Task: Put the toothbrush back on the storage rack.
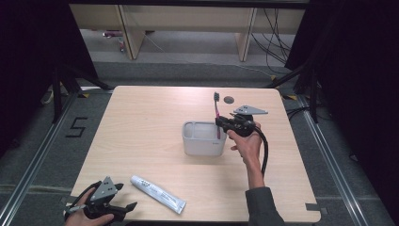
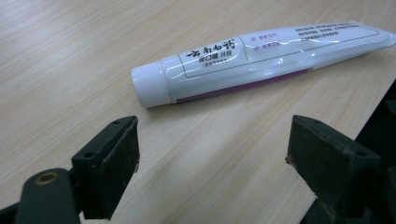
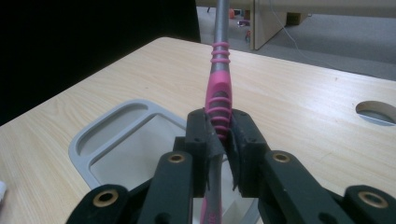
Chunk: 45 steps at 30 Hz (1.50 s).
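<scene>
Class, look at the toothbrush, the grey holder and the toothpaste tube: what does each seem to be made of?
Toothbrush: likely hard grey plastic with pink rubbery ribs. Holder: probably matte moulded plastic, with rounded edges and an even grey tone. Toothpaste tube: glossy soft plastic or laminate, showing highlights and a flattened end.

Looks like a lab or recording studio setup, not anyone's home. Black curtains (image 1: 28, 56) hang on both sides, metal rails (image 1: 33, 160) run along the grey floor, there's a "5" taped down (image 1: 76, 127), loose cables (image 1: 275, 37) trailing, and one plain wooden table (image 1: 141, 122) in the middle.
</scene>
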{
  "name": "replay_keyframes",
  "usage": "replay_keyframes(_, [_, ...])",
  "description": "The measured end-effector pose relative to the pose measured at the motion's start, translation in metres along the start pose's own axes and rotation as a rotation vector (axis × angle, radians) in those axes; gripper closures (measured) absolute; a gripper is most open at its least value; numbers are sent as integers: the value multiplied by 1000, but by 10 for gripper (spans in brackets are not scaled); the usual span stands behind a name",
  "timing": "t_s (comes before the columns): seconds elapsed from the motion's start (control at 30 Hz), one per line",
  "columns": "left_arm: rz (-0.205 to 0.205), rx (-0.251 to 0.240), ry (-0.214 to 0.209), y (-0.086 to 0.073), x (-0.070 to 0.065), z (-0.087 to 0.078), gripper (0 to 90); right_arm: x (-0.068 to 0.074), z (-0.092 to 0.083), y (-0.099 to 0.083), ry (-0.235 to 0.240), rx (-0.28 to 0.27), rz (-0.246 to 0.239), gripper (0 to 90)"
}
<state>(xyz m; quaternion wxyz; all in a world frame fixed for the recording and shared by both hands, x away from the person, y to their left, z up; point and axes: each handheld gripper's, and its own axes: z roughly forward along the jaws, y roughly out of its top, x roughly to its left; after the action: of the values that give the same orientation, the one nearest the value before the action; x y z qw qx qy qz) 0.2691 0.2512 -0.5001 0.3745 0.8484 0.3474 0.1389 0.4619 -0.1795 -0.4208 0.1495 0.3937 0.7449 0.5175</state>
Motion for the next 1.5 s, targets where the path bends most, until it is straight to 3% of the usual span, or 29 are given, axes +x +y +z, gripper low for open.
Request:
replay_keyframes(0.03, [15, 13, 6, 0, 1, -1, 162, 0, 1, -1, -2, -9, -10, 789])
replay_keyframes(0.1, [7, 6, 0, 0, 0, 0, 162, 1, 0, -2, -4, 4, 17, 788])
replay_keyframes(0.23, [9, 8, 2, 0, 0, 0, 162, -1, 0, -3, -25, -2, -27, 788])
replay_keyframes(0.3, [17, 12, 9, 0, 2, 0, 162, 1, 0, -5, -10, 6, 4, 788])
replay_keyframes(0.37, [9, 8, 2, 0, 0, 0, 162, 0, 0, -5, -11, 11, 2, 787])
replay_keyframes(0.4, [10, 7, 2, 0, 0, 0, 162, -1, 0, -6, -12, 10, -23, 787])
replay_keyframes(0.5, [3, 1, 0, 0, 0, 0, 162, -1, 1, -7, 5, 17, -9, 787])
replay_keyframes(0.53, [14, 11, 9, 0, 1, -1, 162, -2, 2, -8, 3, 12, -24, 787])
replay_keyframes(0.67, [7, 7, 1, 0, 0, 0, 162, 1, 1, -8, 4, 27, 5, 786])
replay_keyframes(0.77, [11, 10, 6, 0, 1, 0, 162, -1, 0, -9, -4, 29, -26, 785])
replay_keyframes(0.83, [3, 3, -1, 0, 0, 0, 162, 0, 1, -11, 8, 33, 0, 781])
replay_keyframes(0.9, [12, 10, 9, 0, 1, -1, 162, -1, 1, -11, 3, 25, -16, 775])
replay_keyframes(1.0, [10, 9, 2, 0, 0, 0, 162, 0, 1, -11, 11, 35, 7, 765])
replay_keyframes(1.03, [9, 10, 0, 0, 1, 0, 162, 1, 0, -11, 9, 40, 26, 749])
replay_keyframes(1.07, [2, 3, 1, 0, 0, 0, 162, -2, 0, -11, -2, 29, -21, 724])
replay_keyframes(1.13, [11, 9, 8, 0, 0, 0, 162, -1, 0, -11, 14, 50, 6, 696])
replay_keyframes(1.17, [14, 13, 8, 0, 1, -1, 162, -1, 0, -11, 4, 42, -5, 666])
replay_keyframes(1.23, [8, 7, 2, 0, 1, -1, 162, 0, -1, -10, -9, 32, -11, 535])
replay_keyframes(1.27, [6, 7, 2, 0, 0, -1, 162, 2, -2, -9, -11, 41, 13, 477])
replay_keyframes(1.33, [9, 9, 4, 0, 0, 0, 162, 4, -4, -9, -29, 33, -7, 379])
replay_keyframes(1.5, [10, 8, 3, 0, 0, 0, 162, 9, -18, -8, -36, 49, -15, 263])
